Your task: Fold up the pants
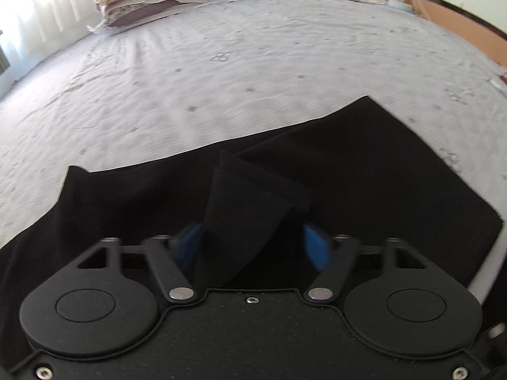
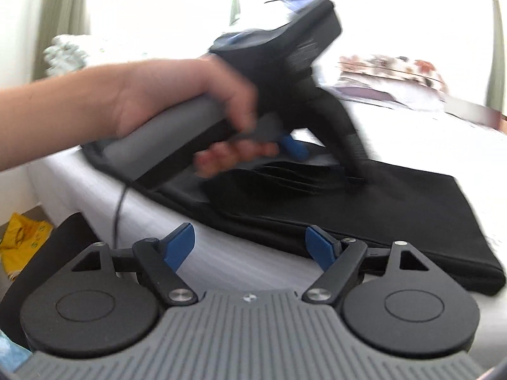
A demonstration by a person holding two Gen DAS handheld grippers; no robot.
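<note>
blue pads of the left hand-held gripper [image 1: 253,247] stand spread around a raised fold of the black pants [image 1: 364,171], whose length runs crosswise ahead on the bed [image 1: 221,63]; the right hand-held gripper [image 2: 250,247] hangs spread, empty, farther back.

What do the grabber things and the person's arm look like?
Each gripper is black with two round discs and blue fingertip pads. The right gripper has a ribbed grey top. The left gripper has a grey handle, a thin black cable, and a bare hand without a sleeve.
</note>
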